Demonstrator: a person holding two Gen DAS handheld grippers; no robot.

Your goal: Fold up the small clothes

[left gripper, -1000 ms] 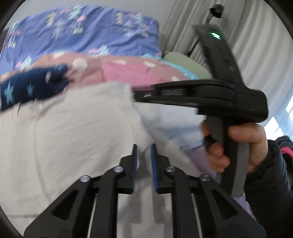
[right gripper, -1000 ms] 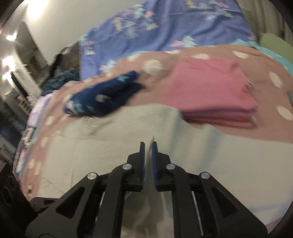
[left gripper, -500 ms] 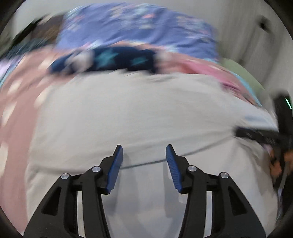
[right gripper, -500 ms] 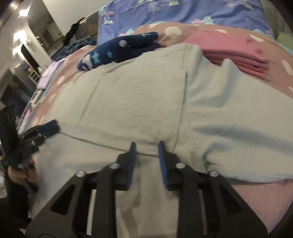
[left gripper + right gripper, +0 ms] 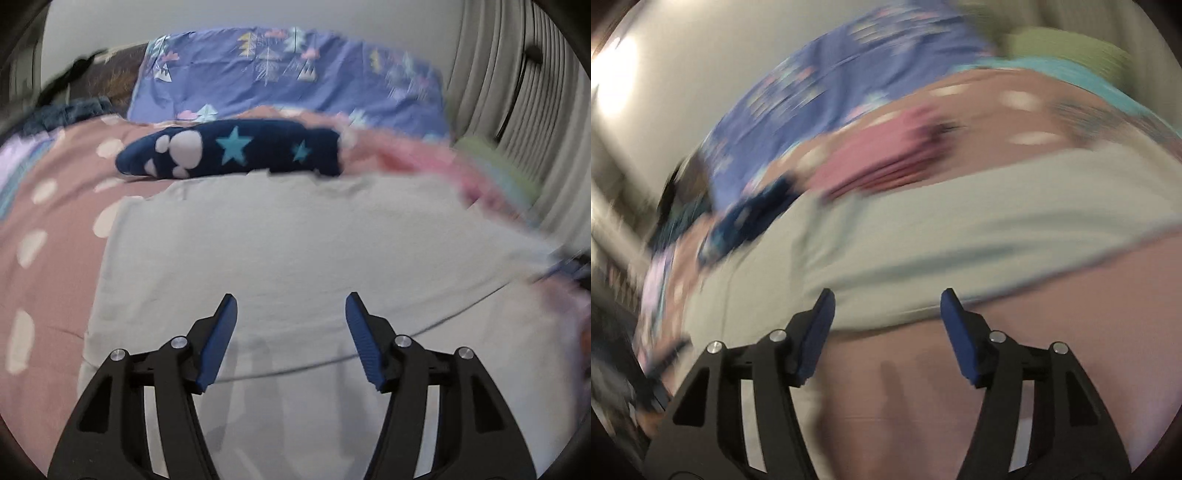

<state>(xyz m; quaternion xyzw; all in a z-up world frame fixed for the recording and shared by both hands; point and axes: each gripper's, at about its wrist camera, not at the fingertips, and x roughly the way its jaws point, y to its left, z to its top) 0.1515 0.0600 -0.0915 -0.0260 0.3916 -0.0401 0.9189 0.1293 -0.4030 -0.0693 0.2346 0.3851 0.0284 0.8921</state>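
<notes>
Left wrist: grey garment [image 5: 295,243] on bedspread [image 5: 44,221].

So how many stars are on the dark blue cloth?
2 show on the dark blue cloth: a big star in the middle, a small star to its right. More may be hidden.

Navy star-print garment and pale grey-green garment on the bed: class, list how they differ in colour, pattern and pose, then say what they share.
The navy star-print garment is dark blue; the pale grey-green garment is light. The navy one carries turquoise stars and pale paw shapes; the grey-green one is plain. The navy one lies bunched into a compact roll; the grey-green one is spread out flat and covers far more of the bed. Both rest on the pink dotted bedcover, and neither open gripper holds either.
</notes>
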